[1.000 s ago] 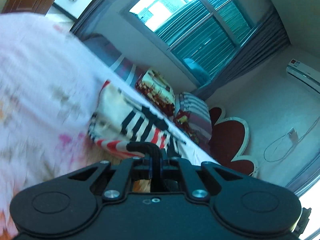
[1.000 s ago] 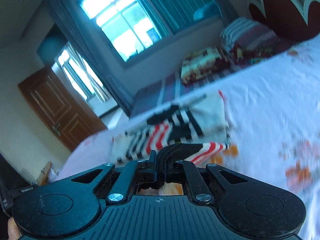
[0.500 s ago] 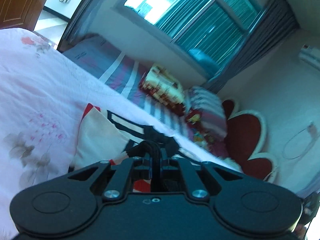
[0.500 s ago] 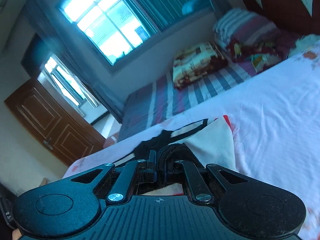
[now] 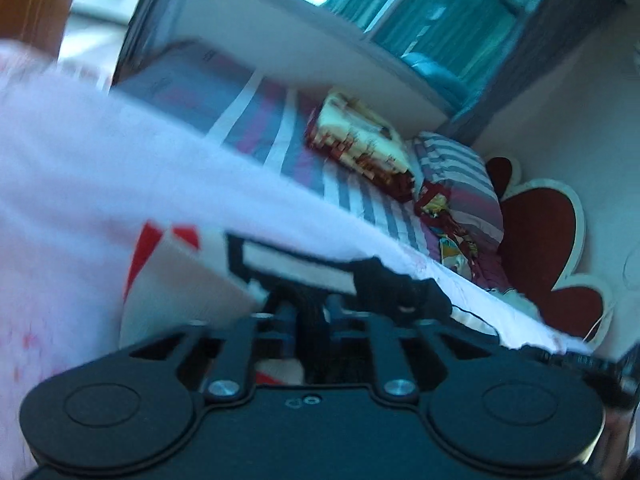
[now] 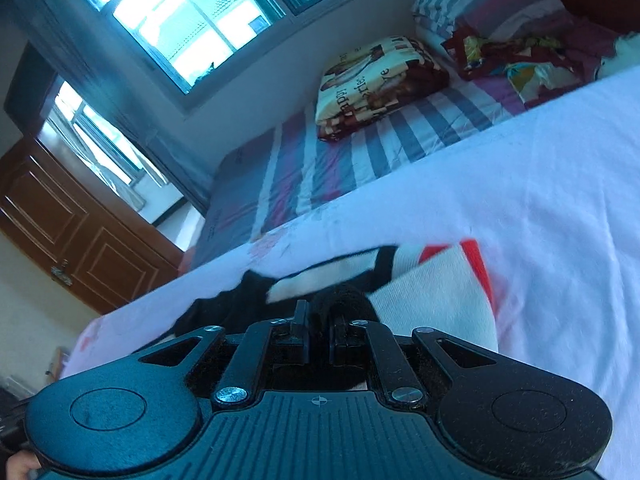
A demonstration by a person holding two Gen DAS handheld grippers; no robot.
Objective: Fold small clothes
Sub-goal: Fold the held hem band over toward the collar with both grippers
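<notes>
A small garment with white, black and red stripes lies on the pale pink bed sheet point(image 5: 80, 168), its plain white inner side point(image 5: 188, 292) turned up. My left gripper point(image 5: 310, 312) sits low over the garment's black edge. Its jaws are opening, and dark cloth still lies between the parted fingers. In the right wrist view the same garment point(image 6: 436, 292) spreads to the right of my right gripper point(image 6: 318, 320). That gripper is shut on a bunched black fold of the cloth. The left wrist view is blurred.
Beyond the sheet lies a second bed with a striped cover point(image 6: 360, 152), a folded patterned blanket point(image 6: 376, 80) and striped pillows point(image 5: 456, 172). A red scalloped headboard point(image 5: 540, 240) is at the far right. A brown door point(image 6: 60, 232) and windows stand behind.
Both grippers came down towards the sheet, carrying the garment's edge over itself, so the white inner side now shows instead of the stripes. The left jaws have parted.
</notes>
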